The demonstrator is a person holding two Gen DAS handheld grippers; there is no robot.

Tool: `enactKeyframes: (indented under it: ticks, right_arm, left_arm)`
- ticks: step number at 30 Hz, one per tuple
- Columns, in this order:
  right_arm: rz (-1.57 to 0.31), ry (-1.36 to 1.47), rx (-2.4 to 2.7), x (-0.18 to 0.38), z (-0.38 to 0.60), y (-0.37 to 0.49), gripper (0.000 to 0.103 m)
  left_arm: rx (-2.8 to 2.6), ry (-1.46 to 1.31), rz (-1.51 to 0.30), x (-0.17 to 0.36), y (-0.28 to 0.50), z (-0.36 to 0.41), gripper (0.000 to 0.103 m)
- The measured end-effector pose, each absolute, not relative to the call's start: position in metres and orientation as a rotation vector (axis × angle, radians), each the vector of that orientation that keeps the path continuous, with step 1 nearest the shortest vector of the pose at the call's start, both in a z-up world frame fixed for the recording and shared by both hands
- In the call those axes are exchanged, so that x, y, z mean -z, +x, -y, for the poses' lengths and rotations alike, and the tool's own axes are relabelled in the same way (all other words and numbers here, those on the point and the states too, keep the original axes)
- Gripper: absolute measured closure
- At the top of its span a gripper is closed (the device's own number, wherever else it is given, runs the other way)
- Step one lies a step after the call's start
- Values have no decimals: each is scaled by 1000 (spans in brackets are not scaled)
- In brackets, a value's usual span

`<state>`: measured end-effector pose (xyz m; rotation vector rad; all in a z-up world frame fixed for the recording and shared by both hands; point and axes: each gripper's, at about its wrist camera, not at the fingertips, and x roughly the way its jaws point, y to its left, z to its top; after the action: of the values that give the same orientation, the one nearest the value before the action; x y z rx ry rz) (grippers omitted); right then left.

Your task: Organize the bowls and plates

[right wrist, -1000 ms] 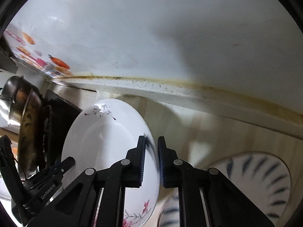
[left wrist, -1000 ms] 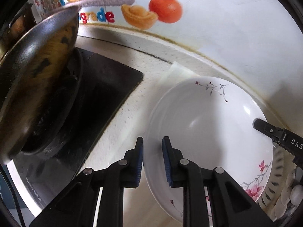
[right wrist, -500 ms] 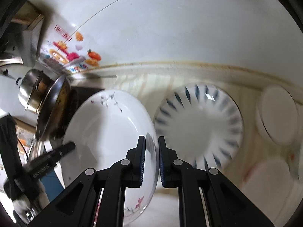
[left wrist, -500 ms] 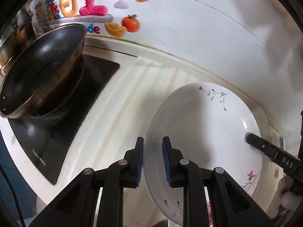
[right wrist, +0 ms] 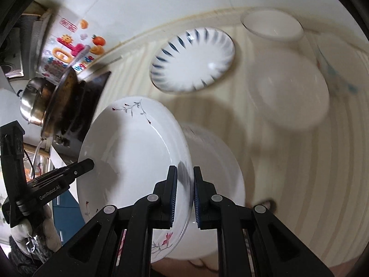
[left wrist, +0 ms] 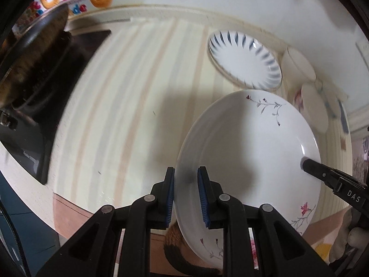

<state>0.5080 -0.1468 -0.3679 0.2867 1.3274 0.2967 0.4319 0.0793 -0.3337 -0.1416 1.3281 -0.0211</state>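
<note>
Both cameras sit just behind their own grippers and look steeply down along the fingers at a striped counter [left wrist: 129, 106]. The left wrist view is close over the floral plate [left wrist: 249, 152], which fills its lower right; the stove [left wrist: 53, 78] lies at left. The right wrist view sees the same plate [right wrist: 133, 161] at lower left. Both views share the blue-striped plate [left wrist: 244, 60] [right wrist: 193, 60], in the upper part of each frame, and the sticker wall [right wrist: 69, 50] at upper left.

"DAS" is read on the right gripper [left wrist: 302, 164]; "GenRobot.AI" is printed on the left gripper [right wrist: 91, 162]; lettering on the wall sticker [right wrist: 69, 53] is possibly "grade", partly hidden.
</note>
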Motion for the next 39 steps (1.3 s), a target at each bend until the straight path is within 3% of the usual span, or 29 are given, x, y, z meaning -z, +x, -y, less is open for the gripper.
enactKeyframes:
  ticks: [20,34,39]
  right_arm:
    - [-1402,285,-268,411,165,496,88]
    - [-1495,416,-266,410,182,501,82]
    - [-1541,439,-280,398,195,501,79]
  left_arm:
    - [6,-60,-1424,379,433,-54,85]
    - [35,-83,-1445,380,433,-57,85]
    - [7,-134,-1423,355,431,-77,84]
